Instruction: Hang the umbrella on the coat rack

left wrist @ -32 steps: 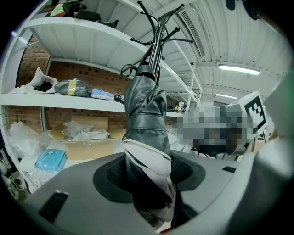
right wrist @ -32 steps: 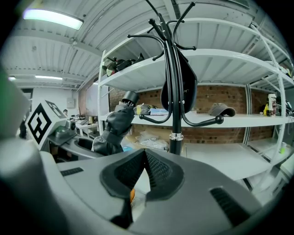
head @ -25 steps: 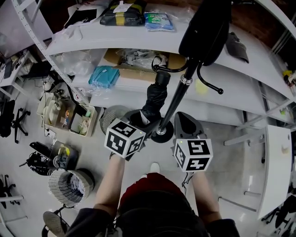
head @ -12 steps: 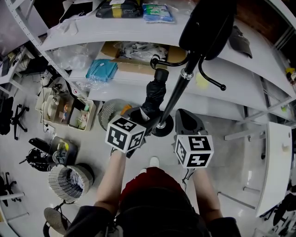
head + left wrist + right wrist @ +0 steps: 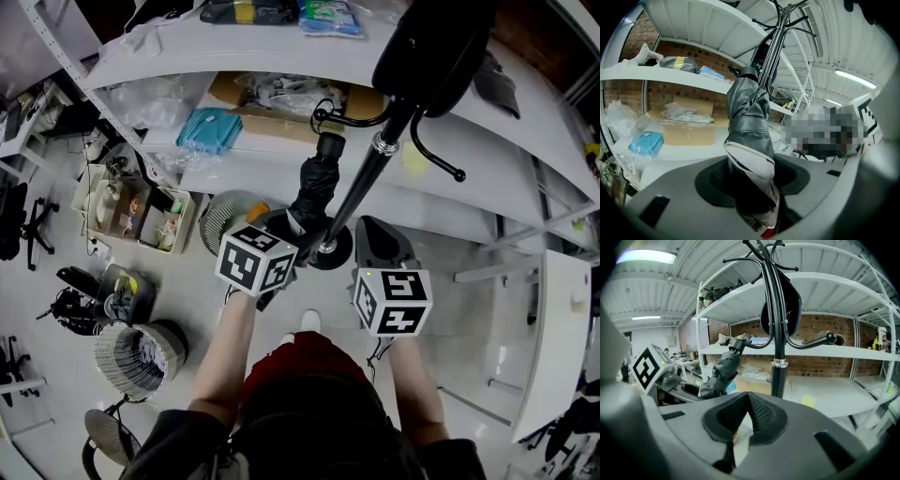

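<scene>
Left gripper (image 5: 752,187) is clamped on the bottom end of the folded grey umbrella (image 5: 749,126). The umbrella sticks up with its handle right at a lower hook of the black coat rack (image 5: 361,202); can't tell if it's actually hooked on. Right gripper (image 5: 747,420) is pressed together and holds nothing.

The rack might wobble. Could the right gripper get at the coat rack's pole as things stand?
Probably yes. The pole stands straight ahead of the right gripper with nothing between; the umbrella, clamped in the left gripper, sits off to one side. The right gripper's shut jaws would need opening first.
</scene>
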The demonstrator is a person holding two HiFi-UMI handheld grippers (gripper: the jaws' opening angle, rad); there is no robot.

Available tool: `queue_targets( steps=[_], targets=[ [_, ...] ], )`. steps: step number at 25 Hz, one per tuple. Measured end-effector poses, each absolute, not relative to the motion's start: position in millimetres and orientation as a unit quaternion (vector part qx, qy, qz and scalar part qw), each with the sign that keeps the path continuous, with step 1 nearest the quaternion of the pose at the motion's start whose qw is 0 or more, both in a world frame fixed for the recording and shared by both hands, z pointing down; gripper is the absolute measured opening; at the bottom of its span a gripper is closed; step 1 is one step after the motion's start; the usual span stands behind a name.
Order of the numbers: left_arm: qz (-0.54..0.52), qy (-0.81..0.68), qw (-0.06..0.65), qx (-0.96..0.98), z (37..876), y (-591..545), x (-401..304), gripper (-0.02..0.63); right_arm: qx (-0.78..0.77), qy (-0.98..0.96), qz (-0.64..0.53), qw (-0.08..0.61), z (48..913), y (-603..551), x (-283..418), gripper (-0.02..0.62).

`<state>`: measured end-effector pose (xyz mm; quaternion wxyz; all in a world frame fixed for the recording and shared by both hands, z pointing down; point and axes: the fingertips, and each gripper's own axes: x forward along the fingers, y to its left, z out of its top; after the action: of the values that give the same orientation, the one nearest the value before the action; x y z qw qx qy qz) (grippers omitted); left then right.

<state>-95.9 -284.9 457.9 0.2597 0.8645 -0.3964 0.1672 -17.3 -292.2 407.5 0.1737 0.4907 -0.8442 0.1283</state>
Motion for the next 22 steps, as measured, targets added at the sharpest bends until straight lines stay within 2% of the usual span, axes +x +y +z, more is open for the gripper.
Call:
queue_targets(
  steps=[17, 22],
  targets=[
    [0.196, -0.360, 0.274, 0.870, 486.3, -284.8, -80.0, 0.221, 0.506, -0.832, 0.139, 0.178, 416.5, -290.8, -8.9, 0.018],
    [0.228, -0.356, 0.255, 0.870, 495.5, -286.1, -73.3, 0.221, 0.509, -0.829, 0.146, 0.180, 419.5, -289.0, -3.7, 0.018]
  ],
)
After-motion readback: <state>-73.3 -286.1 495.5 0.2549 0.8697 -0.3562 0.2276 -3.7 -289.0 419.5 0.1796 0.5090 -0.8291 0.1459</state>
